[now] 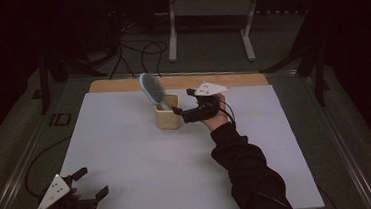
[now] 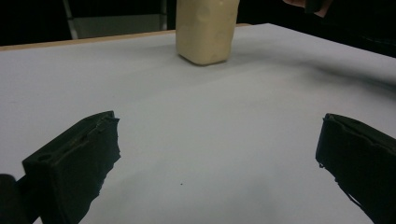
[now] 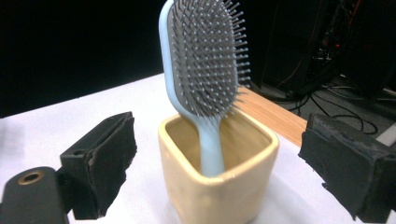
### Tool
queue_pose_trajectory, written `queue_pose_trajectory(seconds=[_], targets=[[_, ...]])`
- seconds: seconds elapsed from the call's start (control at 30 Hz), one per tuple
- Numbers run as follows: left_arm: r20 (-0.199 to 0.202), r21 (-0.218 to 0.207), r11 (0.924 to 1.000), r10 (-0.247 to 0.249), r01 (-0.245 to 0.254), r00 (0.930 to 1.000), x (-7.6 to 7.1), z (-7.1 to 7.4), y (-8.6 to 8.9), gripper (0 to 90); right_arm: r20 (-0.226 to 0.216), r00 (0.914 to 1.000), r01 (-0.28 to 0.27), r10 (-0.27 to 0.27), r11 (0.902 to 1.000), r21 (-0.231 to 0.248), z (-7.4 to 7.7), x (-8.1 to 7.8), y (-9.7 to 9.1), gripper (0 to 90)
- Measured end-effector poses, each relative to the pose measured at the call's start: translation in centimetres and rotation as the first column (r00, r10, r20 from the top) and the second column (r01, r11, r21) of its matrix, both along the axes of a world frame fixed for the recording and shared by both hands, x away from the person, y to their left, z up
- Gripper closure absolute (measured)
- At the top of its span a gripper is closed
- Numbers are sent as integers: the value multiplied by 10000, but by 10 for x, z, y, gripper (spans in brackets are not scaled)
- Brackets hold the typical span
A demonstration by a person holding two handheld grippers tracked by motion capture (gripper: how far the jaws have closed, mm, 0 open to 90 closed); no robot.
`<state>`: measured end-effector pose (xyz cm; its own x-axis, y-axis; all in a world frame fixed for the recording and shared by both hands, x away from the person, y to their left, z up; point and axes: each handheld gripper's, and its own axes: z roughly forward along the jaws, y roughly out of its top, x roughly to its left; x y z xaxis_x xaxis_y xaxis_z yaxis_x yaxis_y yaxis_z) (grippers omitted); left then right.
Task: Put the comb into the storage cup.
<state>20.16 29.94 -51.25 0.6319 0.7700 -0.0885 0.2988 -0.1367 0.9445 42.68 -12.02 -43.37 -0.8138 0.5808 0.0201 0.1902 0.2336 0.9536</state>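
Black left gripper (image 1: 90, 183): jaws spread wide and holding nothing, resting low at the near left corner of the white table (image 1: 127, 154); the cup stands well ahead of it and to its right.
Cream cup (image 1: 167, 113): a squarish ceramic holder, upright, straight in front of the right gripper and between the lines of its two jaws, touched by neither.
Cup contents: one pale blue hairbrush (image 3: 201, 79), handle down inside, bristled head sticking up above the rim and leaning away from the right gripper toward the cup's far side.
Right gripper (image 1: 183, 102): jaws wide apart, holding nothing, just beside the cup on its right.
Risk, tipping: the tall brush likely makes the cup top-heavy; a jaw nudging the rim could knock it over.
Risk, slipping: the glazed walls look smooth, so a shallow pinch may slide off.
Risk, brush: closing on the bristles rather than the handle could lever the cup sideways.
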Motion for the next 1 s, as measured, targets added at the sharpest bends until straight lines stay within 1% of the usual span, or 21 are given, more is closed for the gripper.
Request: queue_pose_trajectory(seconds=[0.07,0.13,0.2,0.27,0.33,0.37,0.47,0.5,0.63,0.67,0.77,0.87,1.0], targets=[[-4,-17,10000,12,-12,10000,0,0,0,0,-6,10000,25,-25,10000,-35,0,-1,-2,100],[-9,-6,10000,22,-22,10000,0,0,0,0,-147,9999,48,-48,10000,40,-1,-5,-9,100],[-9,23,10000,15,-15,10000,0,0,0,0,-133,9999,98,-97,10000,13,-2,-7,-14,100],[-4,2,10000,23,-23,10000,0,0,0,0,-198,9997,117,-114,9998,135,-3,-9,-20,100],[1,2,10000,31,-31,10000,0,0,0,0,-214,9996,171,-168,9998,136,-4,-11,-22,100],[-18,17,10000,33,-33,10000,0,0,0,0,-249,9995,208,-205,9997,121,-5,-13,-27,100],[0,4,10000,44,-44,10000,0,0,0,0,-267,9994,238,-237,9997,54,-6,-17,-31,100],[-16,5,10000,46,-46,10000,0,0,0,0,-294,9993,252,-251,9997,43,-6,-21,-36,100],[1,-1,10000,62,-62,10000,0,0,0,0,-299,9993,234,-235,9997,-25,-9,-27,-41,100],[3,9,10000,65,-65,10000,0,0,0,0,-356,9991,216,-218,9997,-73,-11,-31,-44,100],[10,-1,10000,87,-87,10000,0,0,0,0,-400,9990,217,-222,9997,-121,-13,-35,-48,100],[6,11,10000,92,-92,10000,0,0,0,0,-506,9984,255,-269,9993,-292,-15,-43,-54,100],[22,0,10000,72,-72,10000,0,0,0,0,-637,9976,237,-254,9993,-275,-17,-48,-59,100]])
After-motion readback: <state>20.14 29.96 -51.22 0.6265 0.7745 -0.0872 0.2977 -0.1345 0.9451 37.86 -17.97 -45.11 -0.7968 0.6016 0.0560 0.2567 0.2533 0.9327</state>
